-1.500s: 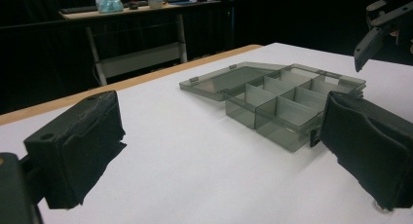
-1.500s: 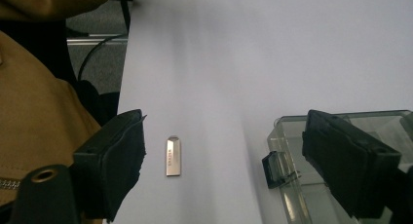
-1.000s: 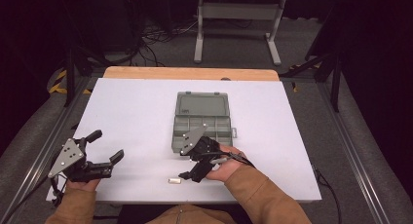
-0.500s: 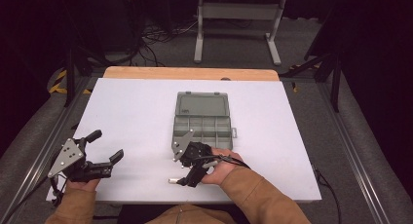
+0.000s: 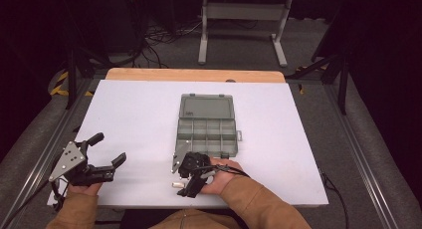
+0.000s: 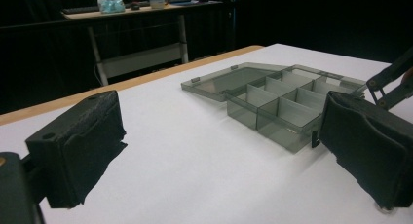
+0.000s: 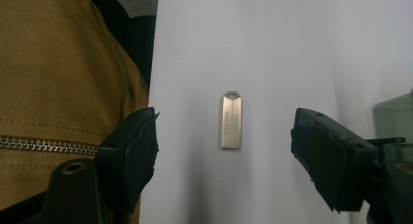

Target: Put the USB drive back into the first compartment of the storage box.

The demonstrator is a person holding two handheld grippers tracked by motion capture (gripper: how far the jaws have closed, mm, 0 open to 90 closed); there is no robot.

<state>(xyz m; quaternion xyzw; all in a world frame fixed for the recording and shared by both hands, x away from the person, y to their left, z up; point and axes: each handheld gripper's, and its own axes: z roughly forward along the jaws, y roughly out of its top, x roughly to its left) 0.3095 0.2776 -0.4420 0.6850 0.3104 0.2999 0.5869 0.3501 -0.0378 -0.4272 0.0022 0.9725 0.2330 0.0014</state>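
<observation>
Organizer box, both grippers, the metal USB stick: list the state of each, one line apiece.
organizer box: lid open, laid flat, compartments look empty.
USB stick: flat on the table, ungripped, between the jaws.
right gripper: open, straddling the stick.
left gripper: open, holding nothing.

Count: one white table (image 5: pixel 124 119). One clear grey compartment box (image 5: pixel 206 132) on it, lid open flat. Compartments look like two rows of four, so eight, though the near row is partly hidden behind the right gripper. One small metal USB stick (image 7: pixel 231 120), lying flat on the table. Two hand-held grippers: left gripper (image 5: pixel 107 154), right gripper (image 5: pixel 191 181), two black jaws each. Two hands, two tan sleeves. One metal stand (image 5: pixel 244 25) past the far edge.
</observation>
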